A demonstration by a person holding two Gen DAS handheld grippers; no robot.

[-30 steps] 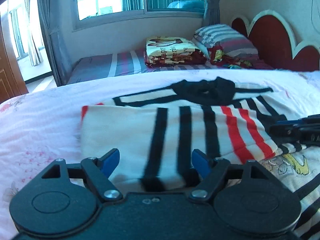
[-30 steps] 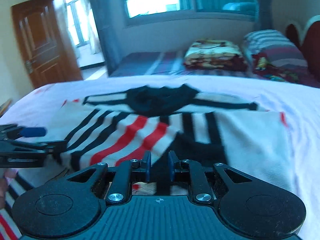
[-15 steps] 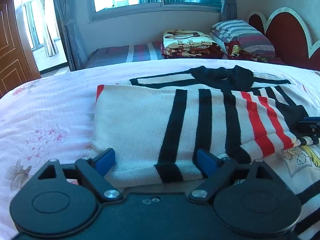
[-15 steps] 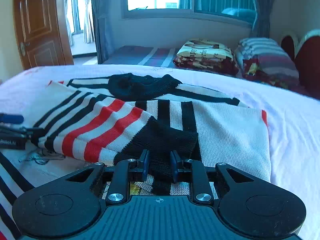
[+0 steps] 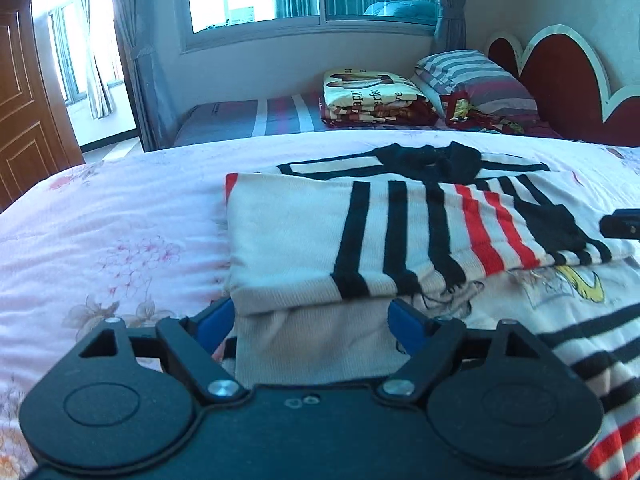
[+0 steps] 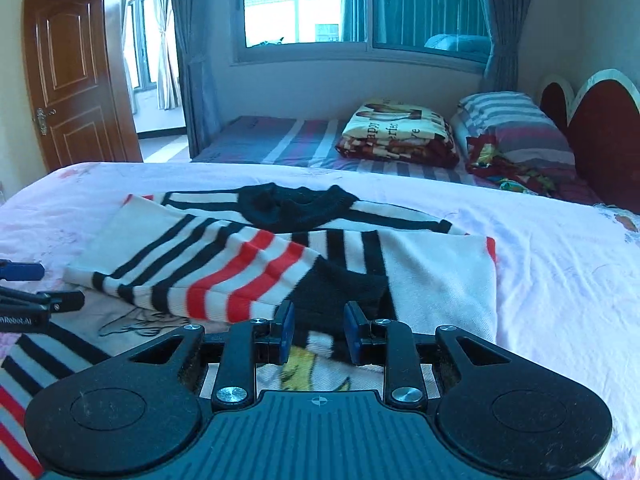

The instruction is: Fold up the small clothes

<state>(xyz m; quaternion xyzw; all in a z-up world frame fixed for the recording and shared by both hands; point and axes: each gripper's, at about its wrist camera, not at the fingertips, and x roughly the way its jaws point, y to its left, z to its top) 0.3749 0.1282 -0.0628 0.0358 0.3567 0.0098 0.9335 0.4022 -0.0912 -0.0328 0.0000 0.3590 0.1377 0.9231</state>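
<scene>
A cream knit sweater (image 5: 304, 232) with black and red stripes lies flat on the bed, its black collar (image 5: 428, 160) at the far end. Both sleeves are folded in across its body. My left gripper (image 5: 310, 320) hovers at the near left side of the sweater. Its jaws are wide and closing, with the hem fabric between them but not pinched. My right gripper (image 6: 320, 332) sits just short of the black cuff (image 6: 340, 288). Its jaws are opening and the pads are off the cloth. Each view shows the other gripper at its edge: left gripper (image 6: 24, 292), right gripper (image 5: 622, 224).
A pink floral bedcover (image 5: 100, 248) stretches left of the sweater and to its right (image 6: 560, 280). Beyond it are a folded printed blanket (image 5: 372, 96), a striped pillow (image 5: 472, 76) and a red headboard (image 5: 560, 76). A wooden door (image 6: 72, 80) stands at far left.
Both grippers have drawn back from the sweater and risen a little. The right jaws, earlier shut on the black cuff, have parted and left the sleeve lying across the body.
</scene>
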